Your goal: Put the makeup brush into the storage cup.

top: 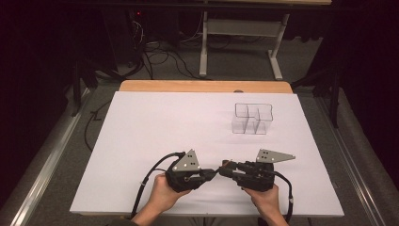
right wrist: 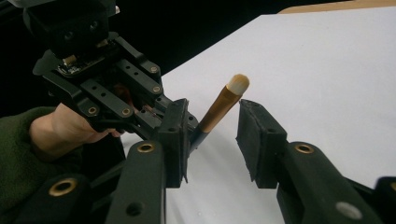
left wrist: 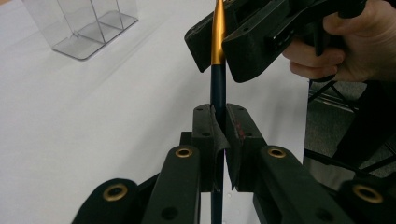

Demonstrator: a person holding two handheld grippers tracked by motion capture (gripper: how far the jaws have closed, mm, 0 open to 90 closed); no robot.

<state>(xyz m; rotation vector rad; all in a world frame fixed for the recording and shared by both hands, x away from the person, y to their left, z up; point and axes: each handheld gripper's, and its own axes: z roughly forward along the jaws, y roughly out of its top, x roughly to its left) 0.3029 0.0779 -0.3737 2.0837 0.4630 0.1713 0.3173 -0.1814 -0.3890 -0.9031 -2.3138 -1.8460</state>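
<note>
Left hand-held gripper (left wrist: 218, 135) clamps brush (left wrist: 217, 70) between right hand-held gripper's (right wrist: 212, 140) parted jaws.

Grey carpet floor (top: 61, 141) lying around table; white desk frame (top: 240, 28) standing far; cables (top: 160, 59) trailing far left; surroundings staying dark.

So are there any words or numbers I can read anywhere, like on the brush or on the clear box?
None: no readable words, numbers or signs.
Brush: plain gold and dark handle, no print visible.
Clear box: bare plastic, no label.
Left tongs and right tongs: black parts with brass rivets, no lettering.
Grey plates: holes, no writing.
Equipment behind the table: a small red light, too dark and small to read.
</note>
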